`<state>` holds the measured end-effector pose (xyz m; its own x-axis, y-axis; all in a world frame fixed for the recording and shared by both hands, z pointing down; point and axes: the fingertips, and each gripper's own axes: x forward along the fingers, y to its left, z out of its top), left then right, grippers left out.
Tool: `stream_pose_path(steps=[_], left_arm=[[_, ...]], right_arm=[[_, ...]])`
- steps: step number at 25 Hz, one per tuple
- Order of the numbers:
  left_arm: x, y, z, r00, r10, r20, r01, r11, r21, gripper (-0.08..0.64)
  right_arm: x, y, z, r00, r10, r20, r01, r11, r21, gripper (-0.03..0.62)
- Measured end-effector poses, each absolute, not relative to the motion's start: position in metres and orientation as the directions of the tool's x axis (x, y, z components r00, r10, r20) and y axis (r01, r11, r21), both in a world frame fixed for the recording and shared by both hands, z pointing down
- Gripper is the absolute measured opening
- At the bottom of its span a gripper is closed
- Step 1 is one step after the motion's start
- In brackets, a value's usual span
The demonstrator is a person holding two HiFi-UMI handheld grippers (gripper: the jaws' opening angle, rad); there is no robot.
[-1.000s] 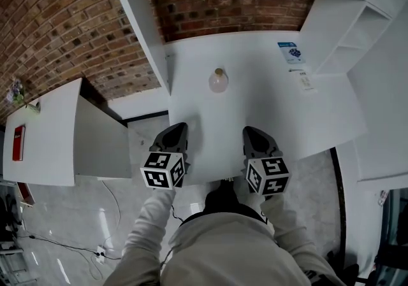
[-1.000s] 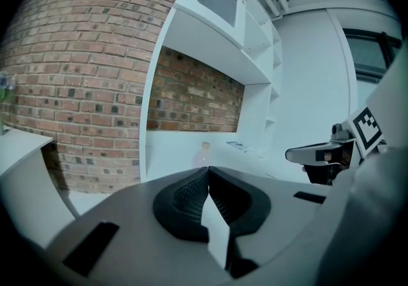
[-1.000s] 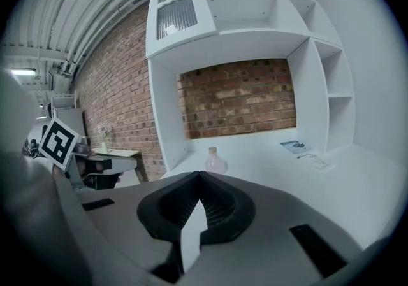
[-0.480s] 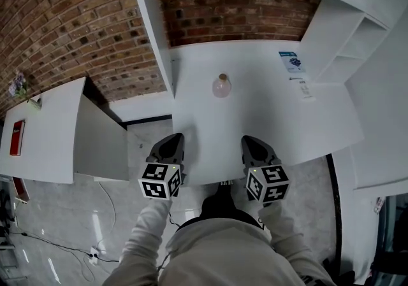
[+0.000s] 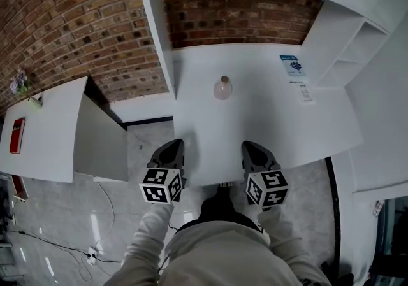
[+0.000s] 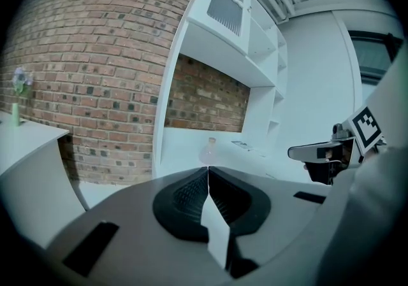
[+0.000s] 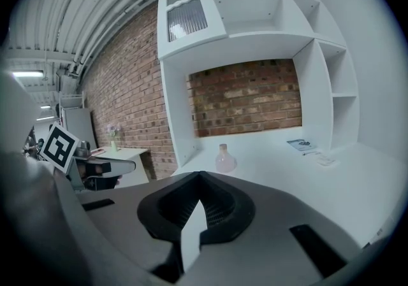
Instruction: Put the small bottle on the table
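Centrally, small bottle (image 5: 222, 88) upright on table (image 5: 268, 128), leaflet (image 5: 292, 65) at right, print unreadable

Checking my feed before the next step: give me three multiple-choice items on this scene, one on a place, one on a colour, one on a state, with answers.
1. Where is the small bottle?
A. in a shelf compartment
B. upright on the white table
C. on the floor

2. What colour is its body?
A. pale pink
B. dark green
C. blue

3. How are the left hand-held gripper's jaws?
A. wide apart
B. shut on the bottle
C. shut, nothing between

Answers: 1 B, the head view shows it standing mid-table; 2 A, the right gripper view shows a pinkish body; 3 C, its own view shows the jaws meeting, empty.
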<state>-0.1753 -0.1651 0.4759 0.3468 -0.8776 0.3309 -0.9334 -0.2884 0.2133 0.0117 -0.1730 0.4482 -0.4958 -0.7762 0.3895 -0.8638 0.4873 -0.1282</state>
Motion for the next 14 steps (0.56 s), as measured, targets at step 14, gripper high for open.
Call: stream_pose_path(steps=[14], left_arm=[[-0.1713, -0.1655, 0.4665, 0.356, -0.882, 0.308, -0.933, -0.315, 0.176, 0.021]], right_arm=[[0.0075, -0.1695, 0.4453, -0.518, -0.771, 0.37, -0.852, 0.505, -0.141, 0.028]])
